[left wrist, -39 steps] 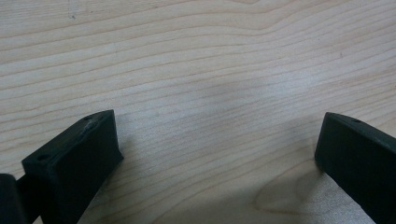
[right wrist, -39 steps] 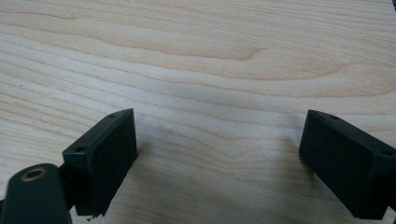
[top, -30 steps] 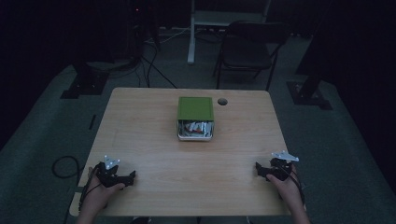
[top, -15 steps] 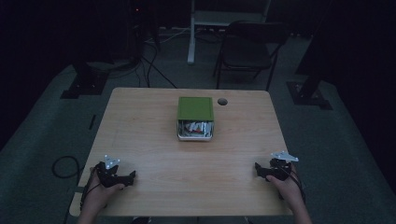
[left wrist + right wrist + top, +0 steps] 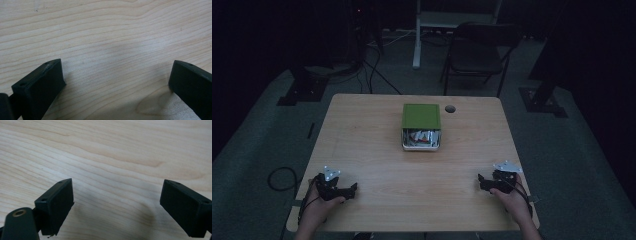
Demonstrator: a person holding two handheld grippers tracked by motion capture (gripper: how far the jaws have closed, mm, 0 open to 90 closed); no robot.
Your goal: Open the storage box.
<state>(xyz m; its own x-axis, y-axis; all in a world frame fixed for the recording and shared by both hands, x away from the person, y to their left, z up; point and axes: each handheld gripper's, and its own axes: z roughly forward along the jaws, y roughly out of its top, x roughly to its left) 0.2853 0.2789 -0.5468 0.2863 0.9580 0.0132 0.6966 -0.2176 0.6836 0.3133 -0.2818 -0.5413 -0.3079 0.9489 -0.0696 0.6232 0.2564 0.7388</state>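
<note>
A person's two hands rest at the near edge of a pale wooden table [image 5: 377, 150], each holding a black two-jaw gripper. The left gripper [image 5: 353, 189] lies at the near left corner, the right gripper [image 5: 480, 179] at the near right corner, both pointing inward toward each other across the bare wood between them.

In the left gripper view, the left gripper [image 5: 115, 75] has its jaws spread wide, with nothing but wood grain between them. In the right gripper view, the right gripper [image 5: 117, 195] stands likewise wide apart, over bare tabletop.

The green box [image 5: 421, 117] sits well apart from both grippers, near the far edge of the table and roughly on its centre line. Its green lid faces up, and its near side is open, showing small white and red packets [image 5: 420, 137] inside. Just beside the box's far right corner is a round cable hole [image 5: 450, 108] in the tabletop.

The broad stretch of wood from the box to the near edge lies open on both sides. Beyond the far edge, a dark folding chair [image 5: 477, 55] and a white desk leg [image 5: 417, 35] stand on the grey floor. A black cable [image 5: 279, 177] loops on the floor off the near left corner.
</note>
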